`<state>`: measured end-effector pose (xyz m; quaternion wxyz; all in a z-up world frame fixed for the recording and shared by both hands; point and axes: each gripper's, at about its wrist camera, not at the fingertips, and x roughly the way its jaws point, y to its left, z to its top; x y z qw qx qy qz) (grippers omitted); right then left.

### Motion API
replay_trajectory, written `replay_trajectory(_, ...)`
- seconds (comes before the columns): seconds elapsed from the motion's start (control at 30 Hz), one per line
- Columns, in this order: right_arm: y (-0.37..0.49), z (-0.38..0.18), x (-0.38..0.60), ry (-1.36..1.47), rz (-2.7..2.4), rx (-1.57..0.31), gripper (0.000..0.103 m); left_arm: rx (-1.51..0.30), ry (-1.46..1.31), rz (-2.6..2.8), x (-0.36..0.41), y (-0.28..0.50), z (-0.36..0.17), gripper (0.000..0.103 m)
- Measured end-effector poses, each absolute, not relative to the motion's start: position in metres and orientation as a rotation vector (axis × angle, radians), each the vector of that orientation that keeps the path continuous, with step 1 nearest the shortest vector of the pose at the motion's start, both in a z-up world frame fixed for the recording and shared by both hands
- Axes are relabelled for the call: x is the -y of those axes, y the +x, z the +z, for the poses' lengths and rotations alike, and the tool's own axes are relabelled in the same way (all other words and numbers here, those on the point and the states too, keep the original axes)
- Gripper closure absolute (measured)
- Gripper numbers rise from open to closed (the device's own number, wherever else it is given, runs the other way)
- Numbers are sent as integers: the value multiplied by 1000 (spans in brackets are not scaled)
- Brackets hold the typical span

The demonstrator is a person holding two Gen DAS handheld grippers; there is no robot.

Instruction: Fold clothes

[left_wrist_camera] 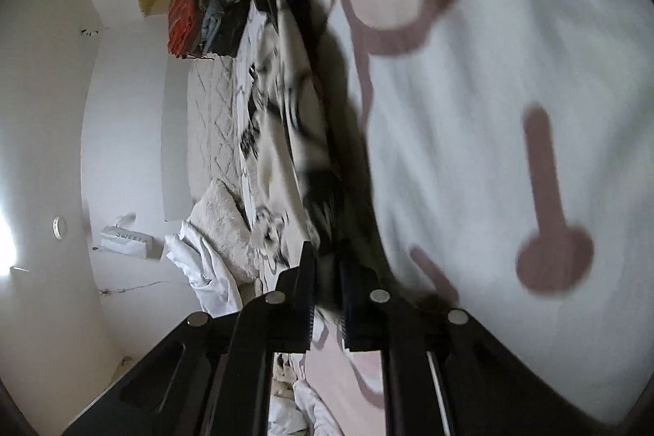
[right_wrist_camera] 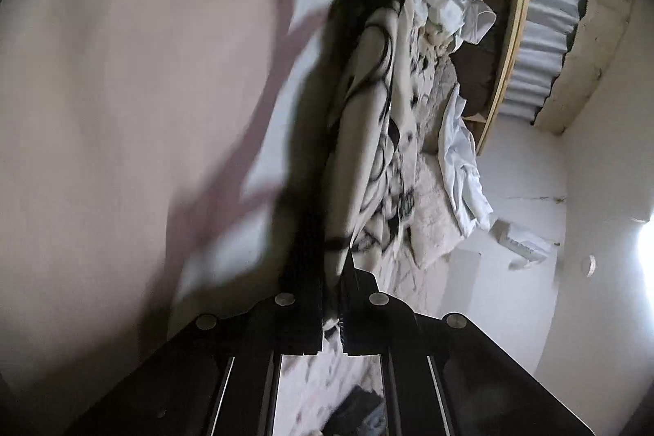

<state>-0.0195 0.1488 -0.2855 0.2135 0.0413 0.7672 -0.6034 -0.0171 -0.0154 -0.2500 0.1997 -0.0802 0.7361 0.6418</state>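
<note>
The left gripper (left_wrist_camera: 327,297) pinches the edge of a white garment with mauve shapes (left_wrist_camera: 511,109), and the right gripper (right_wrist_camera: 332,297) pinches the same garment (right_wrist_camera: 122,88). The cloth hangs stretched between them above the bed (right_wrist_camera: 429,215).

A bed (left_wrist_camera: 212,117) carried everything, covered with a pale quilted spread. On it lay a cream sheet with black markings (left_wrist_camera: 282,133), stretched along its length, and beside that a fluffy off-white cushion (left_wrist_camera: 220,215). Crumpled white laundry (left_wrist_camera: 200,272) was heaped at one end. In the right wrist view, more rumpled white cloth (right_wrist_camera: 462,158) lay along the bed's edge.
</note>
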Motion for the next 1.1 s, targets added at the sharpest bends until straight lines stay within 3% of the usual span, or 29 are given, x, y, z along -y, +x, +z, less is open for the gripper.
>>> replay_trajectory(0.17,-13,-284,-160,138,-1653,-2150,96,-2071,-294,1791,28,-16,-253,100)
replay_trajectory(0.33,10,-279,-155,125,-1718,-2068,96,-2072,-330,1821,37,-6,-251,100)
replay_trajectory(0.37,14,-277,-153,149,-1737,-2044,90,-2074,-322,1820,38,-2,-249,97)
replay_trajectory(0.4,17,-274,-151,181,-1756,-2020,76,-2077,-313,1819,38,2,-248,86)
replay_trajectory(0.43,20,-270,-150,190,-1785,-2004,69,-2078,-293,1821,38,7,-247,78)
replay_trajectory(0.5,23,-261,-148,197,-1845,-1975,51,-2066,-217,1840,35,15,-240,53)
replay_trajectory(0.57,24,-253,-149,240,-1889,-1943,46,-2049,-201,1857,30,16,-235,44)
replay_trajectory(0.93,26,-264,-159,364,-1921,-1959,46,-2027,-200,1820,-11,-2,-252,42)
replay_trajectory(0.97,26,-266,-158,353,-1917,-1966,46,-2014,-225,1832,-11,-5,-251,49)
replay_trajectory(1.0,25,-268,-157,344,-1915,-1970,46,-1992,-275,1851,-10,-11,-250,72)
replay_trajectory(1.03,24,-269,-155,336,-1914,-1973,46,-1969,-324,1870,-9,-16,-249,86)
replay_trajectory(1.07,22,-270,-153,332,-1914,-1973,46,-1946,-374,1888,-8,-21,-247,94)
replay_trajectory(1.1,19,-270,-151,330,-1913,-1973,46,-1920,-415,1909,-7,-26,-245,94)
